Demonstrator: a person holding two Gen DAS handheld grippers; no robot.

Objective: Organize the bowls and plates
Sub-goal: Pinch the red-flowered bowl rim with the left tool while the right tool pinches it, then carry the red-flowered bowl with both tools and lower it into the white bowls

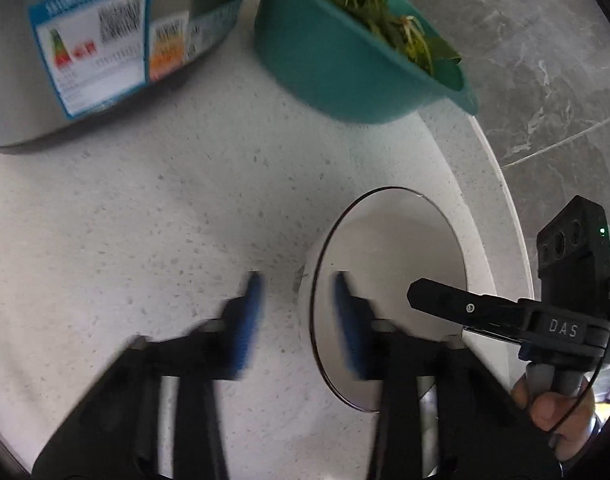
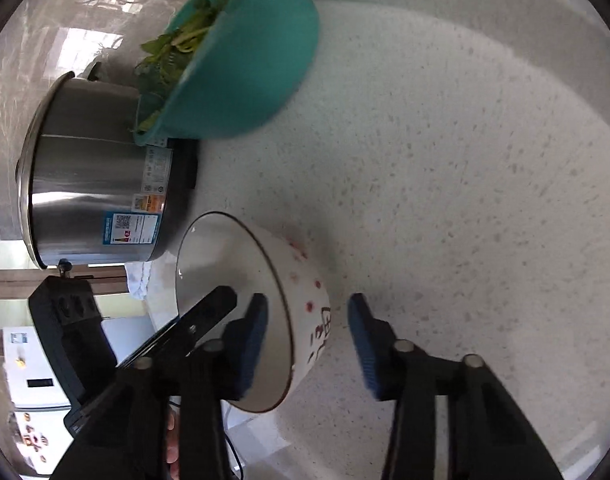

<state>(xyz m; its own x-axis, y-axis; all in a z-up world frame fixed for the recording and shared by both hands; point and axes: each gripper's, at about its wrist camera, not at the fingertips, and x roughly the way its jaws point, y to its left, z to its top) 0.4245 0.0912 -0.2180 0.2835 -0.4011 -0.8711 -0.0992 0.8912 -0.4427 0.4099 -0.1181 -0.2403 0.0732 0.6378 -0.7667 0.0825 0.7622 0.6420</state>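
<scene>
Left wrist view: the left gripper (image 1: 297, 284) straddles the near rim of a white bowl (image 1: 389, 264), one blue pad (image 1: 347, 320) inside, the other (image 1: 249, 320) outside on the counter side; the blurred pads do not press on the rim, so the jaws stand released. The right gripper (image 2: 308, 308) straddles the opposite wall the same way, its inner pad (image 2: 253, 340) in the bowl (image 2: 305, 300), its outer pad (image 2: 365, 344) clear of the wall, gripping nothing. The bowl is glossy ceramic with a thin dark rim and red dots outside. It rests on a speckled pale stone counter (image 1: 145, 220). Beyond the fingertips stand a labelled steel pot (image 2: 93, 184) and a teal plastic bowl (image 1: 329, 68) of leafy greens (image 1: 377, 12).
</scene>
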